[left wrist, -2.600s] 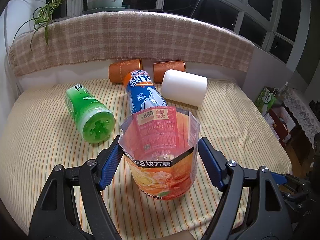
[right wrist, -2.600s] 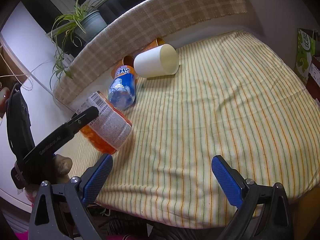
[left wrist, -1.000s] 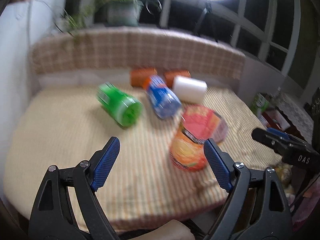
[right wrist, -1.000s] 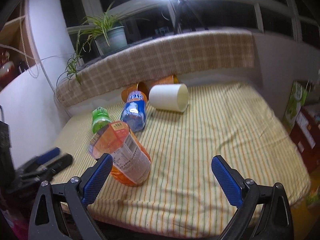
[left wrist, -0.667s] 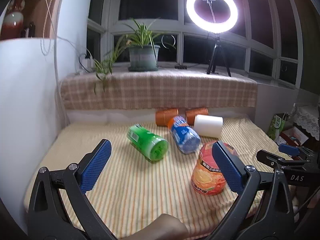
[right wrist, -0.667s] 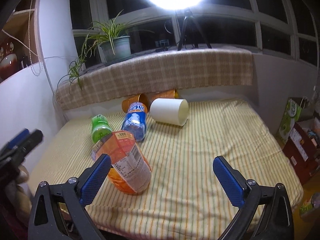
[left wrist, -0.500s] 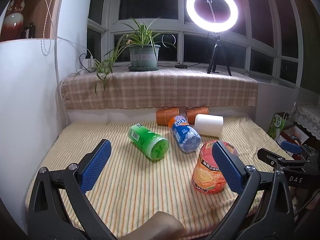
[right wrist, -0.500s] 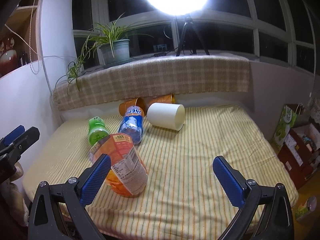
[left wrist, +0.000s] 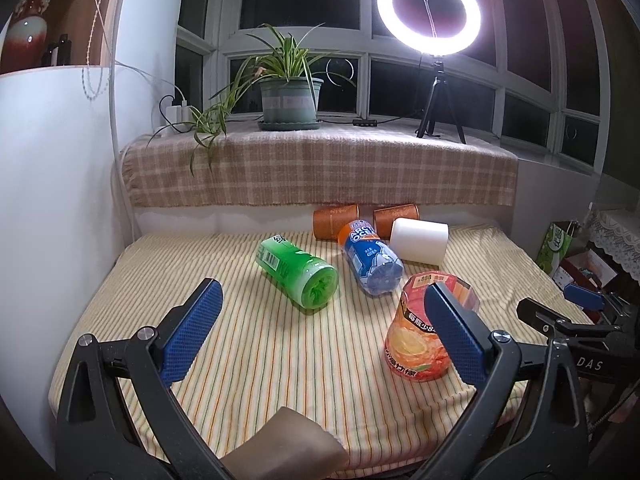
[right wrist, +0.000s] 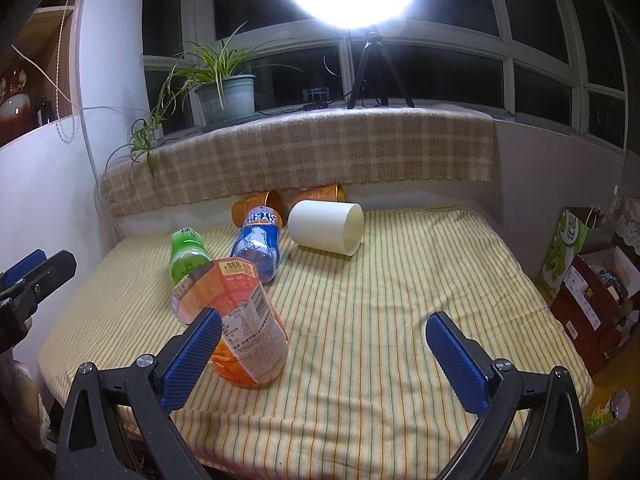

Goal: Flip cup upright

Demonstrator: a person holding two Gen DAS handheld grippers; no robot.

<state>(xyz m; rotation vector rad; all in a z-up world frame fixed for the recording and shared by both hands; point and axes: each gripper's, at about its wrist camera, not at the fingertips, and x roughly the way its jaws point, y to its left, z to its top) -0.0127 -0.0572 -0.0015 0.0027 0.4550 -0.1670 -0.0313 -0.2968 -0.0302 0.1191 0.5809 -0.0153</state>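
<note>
Orange cut-bottle cup (left wrist: 424, 344) upright near striped cloth's (left wrist: 280, 360) front edge, among one green (left wrist: 296, 276), one blue (left wrist: 370, 262), one white (left wrist: 418, 238), two copper cups (left wrist: 336, 222). Beside spread left gripper (left wrist: 320, 336); ahead-left of spread, empty right gripper (right wrist: 324, 360).

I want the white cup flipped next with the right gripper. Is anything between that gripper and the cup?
Nothing visible blocks it. The white cup lies on its side toward the back of the striped cloth. The open right gripper faces bare cloth; the orange cup stands off to its left.
</note>
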